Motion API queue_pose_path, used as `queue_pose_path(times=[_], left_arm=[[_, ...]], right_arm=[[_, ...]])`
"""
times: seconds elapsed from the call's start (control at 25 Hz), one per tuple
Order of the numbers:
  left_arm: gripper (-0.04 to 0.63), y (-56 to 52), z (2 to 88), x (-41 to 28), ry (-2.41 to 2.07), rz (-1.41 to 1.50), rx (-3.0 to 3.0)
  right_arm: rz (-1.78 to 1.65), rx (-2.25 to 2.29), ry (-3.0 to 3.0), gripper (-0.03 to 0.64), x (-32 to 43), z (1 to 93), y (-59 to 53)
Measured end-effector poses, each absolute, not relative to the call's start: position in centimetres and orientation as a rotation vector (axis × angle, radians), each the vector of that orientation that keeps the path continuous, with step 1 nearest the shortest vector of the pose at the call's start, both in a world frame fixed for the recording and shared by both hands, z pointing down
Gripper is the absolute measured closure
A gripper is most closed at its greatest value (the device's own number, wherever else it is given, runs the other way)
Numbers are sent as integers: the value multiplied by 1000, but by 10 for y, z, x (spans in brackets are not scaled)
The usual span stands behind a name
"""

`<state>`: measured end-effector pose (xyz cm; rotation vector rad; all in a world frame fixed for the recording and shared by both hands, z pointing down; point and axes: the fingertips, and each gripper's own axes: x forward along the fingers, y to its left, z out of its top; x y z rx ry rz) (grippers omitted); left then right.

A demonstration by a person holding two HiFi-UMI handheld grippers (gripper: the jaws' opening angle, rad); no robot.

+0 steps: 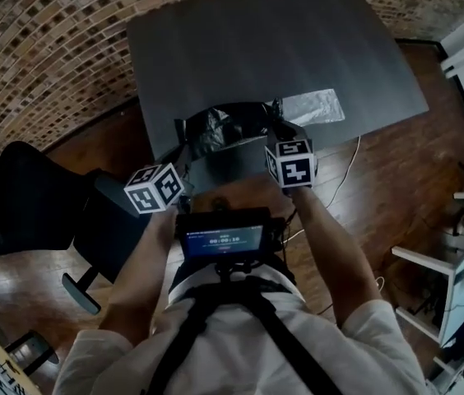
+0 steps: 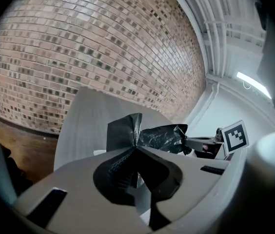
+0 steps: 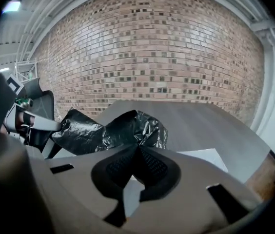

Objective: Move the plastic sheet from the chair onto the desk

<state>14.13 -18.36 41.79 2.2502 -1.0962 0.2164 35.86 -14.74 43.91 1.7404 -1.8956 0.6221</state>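
A crumpled black plastic sheet (image 1: 220, 128) hangs stretched between my two grippers over the front edge of the dark grey desk (image 1: 281, 48). My left gripper (image 1: 184, 137) is shut on the sheet's left end; in the left gripper view the sheet (image 2: 124, 129) rises straight out of the closed jaws (image 2: 136, 149). My right gripper (image 1: 276, 120) is shut on the right end, and the sheet (image 3: 110, 129) bunches up just past its jaws (image 3: 137, 149). The black chair (image 1: 26, 196) stands behind me at the left.
A pale, shiny flat sheet (image 1: 313, 106) lies on the desk by its front edge, right of the grippers. A brick wall (image 1: 43, 48) runs behind the desk. White furniture (image 1: 462, 253) and cables stand on the wooden floor at the right.
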Motion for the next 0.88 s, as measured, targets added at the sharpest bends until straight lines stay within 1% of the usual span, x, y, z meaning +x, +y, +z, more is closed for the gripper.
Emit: queue_pose_path(times=[0.4,0.76,0.88], left_arm=[[593,-209,450,173,-976,385,2292],[593,-252,444,196,-1142,343,2213],[593,-260,448,211,-1171,377,2218]], right_arm=[[700,1807,-1763,612,406,473,-164],[729,1732,-1842,612,447,482,-210],[733,1679,-1881,612,464,484,-225]])
